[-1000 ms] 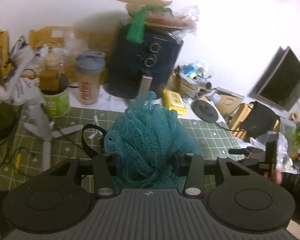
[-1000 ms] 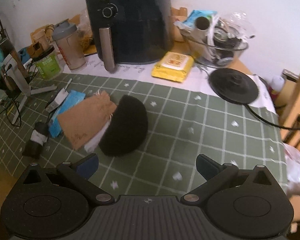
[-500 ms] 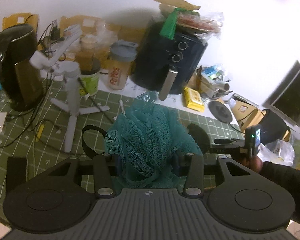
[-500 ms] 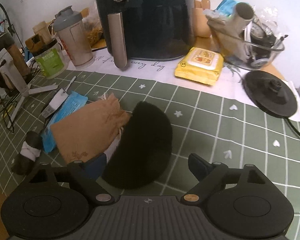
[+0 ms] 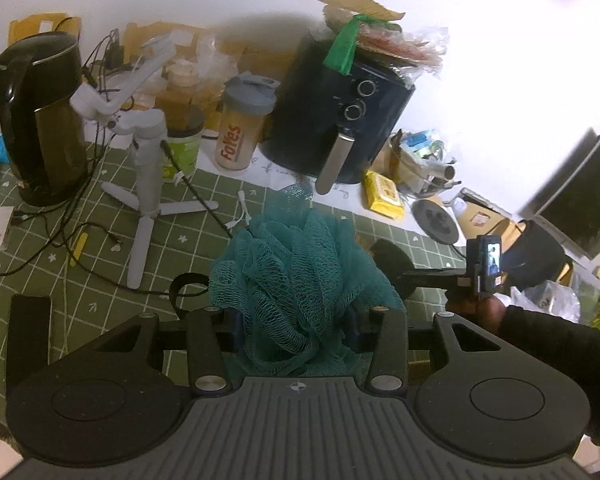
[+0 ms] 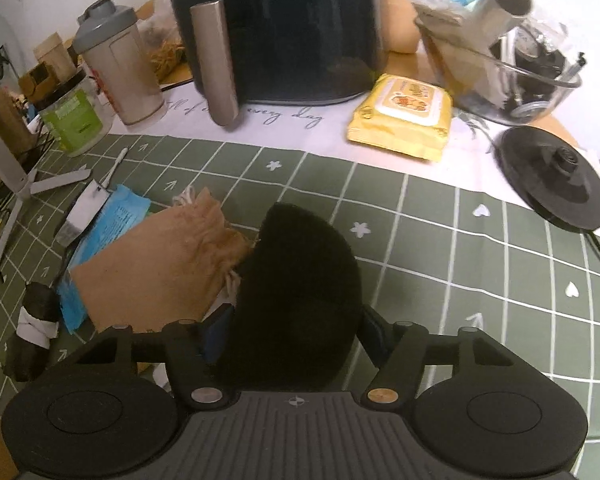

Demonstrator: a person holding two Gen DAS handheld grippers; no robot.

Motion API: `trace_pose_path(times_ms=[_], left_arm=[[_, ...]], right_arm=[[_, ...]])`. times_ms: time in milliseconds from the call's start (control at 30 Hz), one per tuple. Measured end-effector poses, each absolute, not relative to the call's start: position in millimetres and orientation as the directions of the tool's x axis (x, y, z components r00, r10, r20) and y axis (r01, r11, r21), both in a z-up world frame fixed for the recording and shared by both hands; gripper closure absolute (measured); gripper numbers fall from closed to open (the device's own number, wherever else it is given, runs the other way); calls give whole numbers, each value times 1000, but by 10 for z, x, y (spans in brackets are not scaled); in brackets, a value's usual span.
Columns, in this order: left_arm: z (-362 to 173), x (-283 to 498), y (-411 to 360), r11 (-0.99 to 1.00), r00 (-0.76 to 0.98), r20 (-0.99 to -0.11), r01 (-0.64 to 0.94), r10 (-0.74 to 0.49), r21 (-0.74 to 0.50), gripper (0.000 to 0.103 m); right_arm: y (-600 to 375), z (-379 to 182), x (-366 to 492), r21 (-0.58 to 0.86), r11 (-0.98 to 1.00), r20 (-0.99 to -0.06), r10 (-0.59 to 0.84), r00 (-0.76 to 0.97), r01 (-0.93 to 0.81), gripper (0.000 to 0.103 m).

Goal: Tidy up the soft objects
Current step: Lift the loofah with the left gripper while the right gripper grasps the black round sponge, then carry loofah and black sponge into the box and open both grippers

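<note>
My left gripper [image 5: 294, 330] is shut on a teal mesh bath pouf [image 5: 296, 276] and holds it above the green checked mat [image 5: 100, 240]. My right gripper [image 6: 296, 332] has its jaws closed in around a black half-round soft pad [image 6: 300, 292] that lies on the mat [image 6: 460, 280]. The pad rests partly on a tan cloth pouch [image 6: 160, 264], which lies over a blue packet [image 6: 112, 220]. The right gripper [image 5: 440, 276] and the black pad [image 5: 388, 256] also show in the left wrist view, at the right.
A black air fryer [image 6: 284, 28], shaker bottle [image 6: 116, 64], green jar [image 6: 74, 116], yellow wipes pack [image 6: 404, 116], glass bowl [image 6: 512, 64] and kettle base [image 6: 552, 184] line the back. A kettle [image 5: 40, 116] and white tripod [image 5: 144, 172] stand at the left. A black roll [image 6: 32, 328] lies at the mat's left.
My right gripper moved forward and down over the black pad and its jaws closed in on it. My left gripper swung left and rose, still holding the teal pouf.
</note>
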State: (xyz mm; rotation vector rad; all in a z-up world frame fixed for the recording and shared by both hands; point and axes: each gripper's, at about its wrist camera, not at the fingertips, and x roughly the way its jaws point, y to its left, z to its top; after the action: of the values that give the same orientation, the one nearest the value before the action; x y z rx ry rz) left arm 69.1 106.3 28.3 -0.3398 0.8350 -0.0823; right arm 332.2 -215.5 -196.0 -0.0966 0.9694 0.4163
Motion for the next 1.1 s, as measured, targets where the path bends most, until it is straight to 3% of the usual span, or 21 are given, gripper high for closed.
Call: trace_pose_path(times_ms=[1100], left_arm=[[495, 485, 530, 875, 617, -623, 293, -481, -385, 59]], right_arm=[[-2798, -629, 1847, 179, 934, -712, 339, 615, -308, 37]])
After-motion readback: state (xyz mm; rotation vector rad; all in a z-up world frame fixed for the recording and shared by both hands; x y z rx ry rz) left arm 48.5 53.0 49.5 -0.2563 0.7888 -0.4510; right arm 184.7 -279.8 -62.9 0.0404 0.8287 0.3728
